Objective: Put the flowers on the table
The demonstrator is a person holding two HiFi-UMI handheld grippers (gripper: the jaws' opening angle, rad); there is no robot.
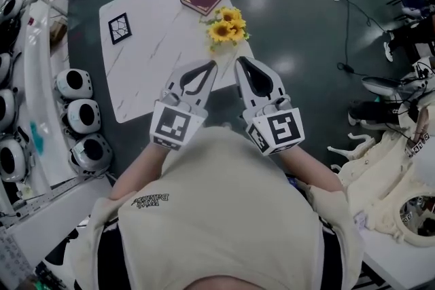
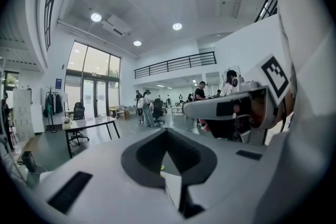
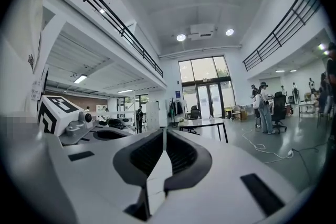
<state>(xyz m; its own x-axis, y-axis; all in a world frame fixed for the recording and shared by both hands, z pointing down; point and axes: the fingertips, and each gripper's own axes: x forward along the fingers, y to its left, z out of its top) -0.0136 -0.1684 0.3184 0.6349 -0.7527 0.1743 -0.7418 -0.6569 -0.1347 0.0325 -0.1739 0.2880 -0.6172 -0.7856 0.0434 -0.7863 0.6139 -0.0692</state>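
Likely robotics lab, robot heads (image 1: 81, 116), desks (image 3: 202, 123)

The left forearm (image 1: 138, 170) and right forearm (image 1: 311, 168) reach forward from the chest, side by side. The left gripper (image 1: 212, 65) and right gripper (image 1: 238, 61) point ahead, about level, and lean in a little so their tips come near each other without touching. Both have their jaws closed together, nothing between them. The left cube (image 1: 177, 124) and right cube (image 1: 277, 132) cover the hands.
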